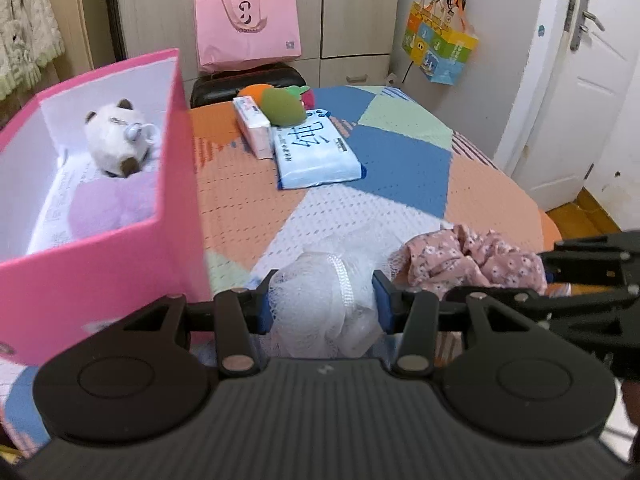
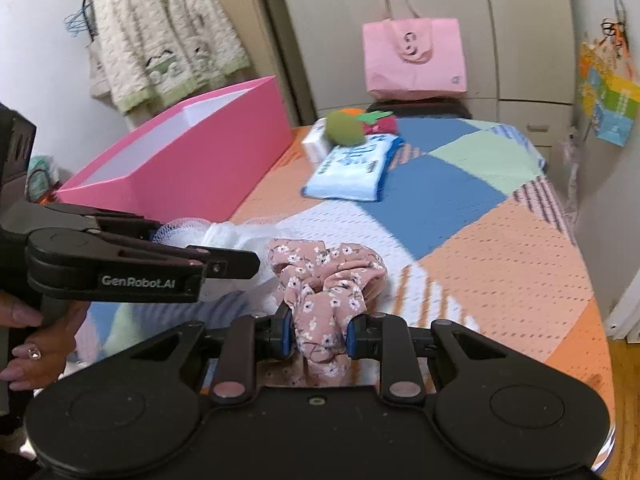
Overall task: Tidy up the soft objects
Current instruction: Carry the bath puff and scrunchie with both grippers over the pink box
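Left gripper (image 1: pixel 322 300): I have its fingers partly closed on the white mesh bath pouf (image 1: pixel 320 300), pads pressing both sides; the pouf bulges out between them.
Right gripper (image 2: pixel 318 334): my fingers are clamped tight on the pink floral scrunchie (image 2: pixel 326 280), most of which bunches up beyond the tips.
Where the two sit: side by side over the near end of the surface (image 1: pixel 400 168), which wears a patchwork cover; the pouf is left of the scrunchie.
Pink box (image 1: pixel 100 264): open-topped, at the left edge of the surface, just beside my left gripper.
Inside the box: a white plush cat (image 1: pixel 116 136) at the far end, a lilac fluffy item (image 1: pixel 112 204) nearer me.
Far end of the surface: a blue tissue pack (image 1: pixel 316 152), a smaller white pack (image 1: pixel 252 122) touching its left side, a green plush (image 1: pixel 284 106) resting on them.
Hand (image 2: pixel 32 340): a person's hand grips the left gripper's handle, seen from the right wrist.
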The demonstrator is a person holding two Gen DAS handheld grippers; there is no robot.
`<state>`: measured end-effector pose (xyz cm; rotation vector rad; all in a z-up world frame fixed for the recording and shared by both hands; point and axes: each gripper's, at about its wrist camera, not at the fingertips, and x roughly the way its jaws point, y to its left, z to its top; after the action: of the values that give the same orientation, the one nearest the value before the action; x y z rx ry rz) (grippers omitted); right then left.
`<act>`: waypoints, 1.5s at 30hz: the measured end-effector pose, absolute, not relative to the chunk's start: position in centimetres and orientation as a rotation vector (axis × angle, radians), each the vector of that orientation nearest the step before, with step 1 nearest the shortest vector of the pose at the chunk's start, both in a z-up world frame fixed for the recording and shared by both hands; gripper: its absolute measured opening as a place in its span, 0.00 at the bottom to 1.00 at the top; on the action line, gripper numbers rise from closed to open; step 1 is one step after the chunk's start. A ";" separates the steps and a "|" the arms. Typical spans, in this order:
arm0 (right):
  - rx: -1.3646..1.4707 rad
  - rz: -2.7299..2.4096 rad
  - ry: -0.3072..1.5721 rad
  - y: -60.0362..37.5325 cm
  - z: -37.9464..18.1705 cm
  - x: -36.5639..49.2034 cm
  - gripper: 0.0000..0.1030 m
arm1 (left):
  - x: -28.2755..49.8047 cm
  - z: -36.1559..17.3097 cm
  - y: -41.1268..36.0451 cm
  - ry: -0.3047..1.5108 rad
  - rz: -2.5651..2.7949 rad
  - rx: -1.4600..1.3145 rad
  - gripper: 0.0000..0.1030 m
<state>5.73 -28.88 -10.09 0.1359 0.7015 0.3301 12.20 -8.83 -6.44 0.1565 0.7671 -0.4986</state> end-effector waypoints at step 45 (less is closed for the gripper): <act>0.010 0.684 0.568 -12.9 1.2 11.4 0.28 | 13.0 4.5 10.3 0.593 -0.411 -0.024 0.45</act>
<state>11.36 -12.88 1.18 0.0097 0.5680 0.6840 13.01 10.34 4.55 -0.0237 0.5927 -0.4110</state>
